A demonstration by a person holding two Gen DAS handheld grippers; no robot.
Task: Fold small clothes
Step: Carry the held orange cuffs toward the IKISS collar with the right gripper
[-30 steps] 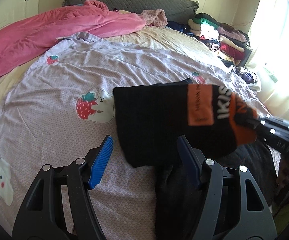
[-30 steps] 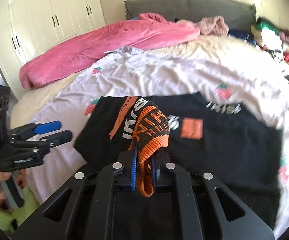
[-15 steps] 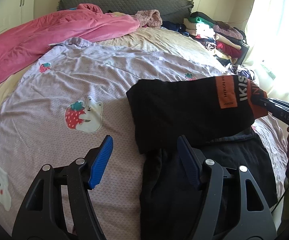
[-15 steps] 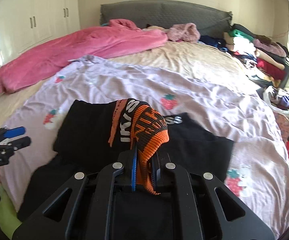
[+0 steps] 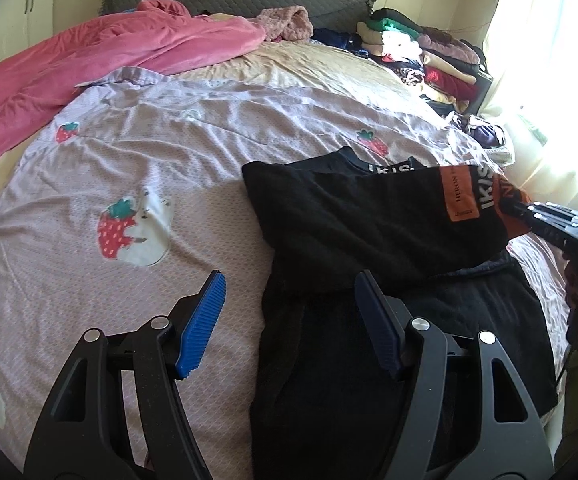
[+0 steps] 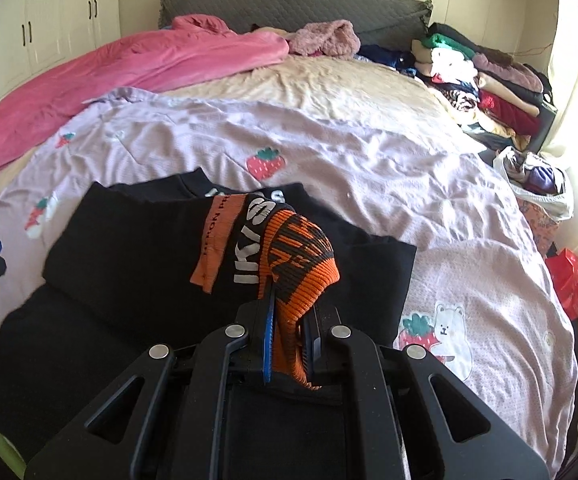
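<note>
The left gripper (image 5: 289,320) is wide open and holds nothing, just over the near edge of the black top (image 5: 369,232) on the bed. The right gripper (image 6: 289,332) pinches the orange cuff (image 6: 301,264), so one sleeve looks folded over the body, and I think the rest is not folded yet. The top lies on a purple strawberry sheet (image 6: 349,152); behind are a pink blanket (image 6: 149,60) and a clothes pile (image 6: 485,80).

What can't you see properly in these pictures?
- Sweater writing: right wrist view, the folded sleeve covers part of the white letters.
- Sweater's near edge: both views, the left gripper and right gripper bodies hide it.
- Clothes pile: too small to tell the pieces apart.
- Window side: left wrist view, washed out by glare.
</note>
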